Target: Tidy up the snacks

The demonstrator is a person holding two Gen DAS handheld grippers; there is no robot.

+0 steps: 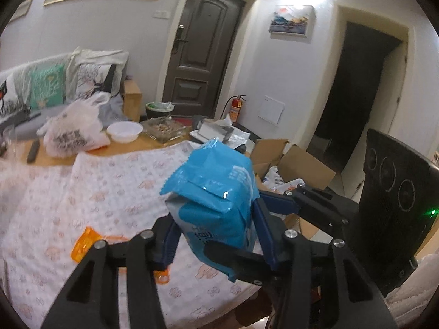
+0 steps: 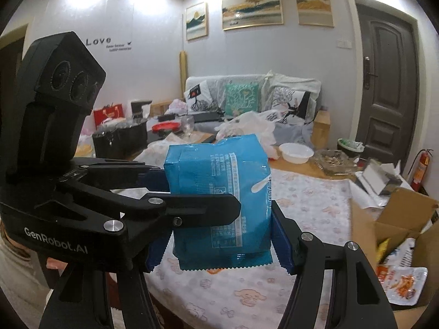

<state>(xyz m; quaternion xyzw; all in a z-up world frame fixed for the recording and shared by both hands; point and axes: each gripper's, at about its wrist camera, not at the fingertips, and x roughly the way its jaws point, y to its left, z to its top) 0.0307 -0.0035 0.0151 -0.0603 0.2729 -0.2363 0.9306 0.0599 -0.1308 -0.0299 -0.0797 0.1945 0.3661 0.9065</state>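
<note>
Handover step: glossy blue plastic snack bag [image 2: 219, 200] held mid-air over the pink-printed tablecloth [image 2: 301, 200], clamped by left gripper [image 2: 216, 192] and right gripper [image 2: 219, 249]. Next: one releases, then carry to open cardboard box [image 2: 395, 219] beside the cloth.

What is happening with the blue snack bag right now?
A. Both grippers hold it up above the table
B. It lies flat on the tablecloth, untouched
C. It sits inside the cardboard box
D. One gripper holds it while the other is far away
A: the blue snack bag is pinched by the right gripper and the left gripper, clear of the tablecloth.
</note>
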